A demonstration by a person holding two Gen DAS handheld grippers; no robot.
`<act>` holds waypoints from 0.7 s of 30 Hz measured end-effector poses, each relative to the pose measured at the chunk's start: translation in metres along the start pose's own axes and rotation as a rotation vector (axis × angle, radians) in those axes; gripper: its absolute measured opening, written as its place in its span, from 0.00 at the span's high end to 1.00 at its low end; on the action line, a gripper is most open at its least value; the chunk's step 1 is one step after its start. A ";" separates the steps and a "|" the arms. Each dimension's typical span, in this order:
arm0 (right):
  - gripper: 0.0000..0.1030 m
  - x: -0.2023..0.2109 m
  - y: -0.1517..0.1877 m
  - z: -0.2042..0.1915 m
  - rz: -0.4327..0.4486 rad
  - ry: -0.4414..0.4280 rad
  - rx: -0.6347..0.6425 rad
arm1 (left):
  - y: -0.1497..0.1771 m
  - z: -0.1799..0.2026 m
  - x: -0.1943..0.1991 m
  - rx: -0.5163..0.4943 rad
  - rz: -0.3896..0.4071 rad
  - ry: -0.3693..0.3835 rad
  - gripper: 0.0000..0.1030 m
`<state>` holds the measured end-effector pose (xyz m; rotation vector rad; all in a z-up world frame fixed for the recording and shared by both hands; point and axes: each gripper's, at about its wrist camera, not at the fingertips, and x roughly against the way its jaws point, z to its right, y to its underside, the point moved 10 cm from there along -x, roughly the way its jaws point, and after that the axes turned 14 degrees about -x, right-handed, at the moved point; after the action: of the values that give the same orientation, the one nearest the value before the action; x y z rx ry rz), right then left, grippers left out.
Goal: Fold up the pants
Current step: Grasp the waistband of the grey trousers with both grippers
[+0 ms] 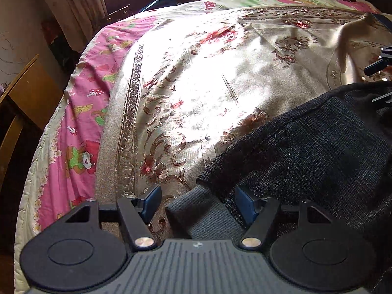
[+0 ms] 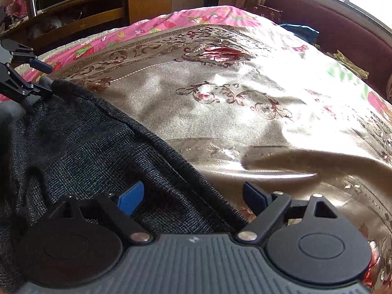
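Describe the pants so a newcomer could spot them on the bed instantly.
Start at the bed, covered by a shiny gold floral spread over a pink cartoon quilt. The pants lie on the spread at the near edge, under both sets of fingers. They are the only dark thing there: charcoal woven cloth with a faint check and a grey ribbed band.
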<state>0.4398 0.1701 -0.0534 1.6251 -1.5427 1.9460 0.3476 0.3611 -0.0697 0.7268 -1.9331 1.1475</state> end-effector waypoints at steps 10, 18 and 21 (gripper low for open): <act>0.96 -0.012 0.009 0.003 -0.105 0.002 -0.075 | 0.011 0.002 -0.003 0.090 -0.010 0.092 0.46; 0.97 0.105 0.007 -0.046 0.071 0.070 -0.036 | 0.000 0.015 0.076 0.046 0.126 -0.019 0.79; 0.97 0.171 0.027 -0.079 0.133 0.061 0.006 | 0.010 0.028 0.132 0.004 0.216 -0.034 0.79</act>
<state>0.3051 0.1418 0.0786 1.4855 -1.6620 2.0476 0.2587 0.3288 0.0270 0.5525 -2.0767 1.2754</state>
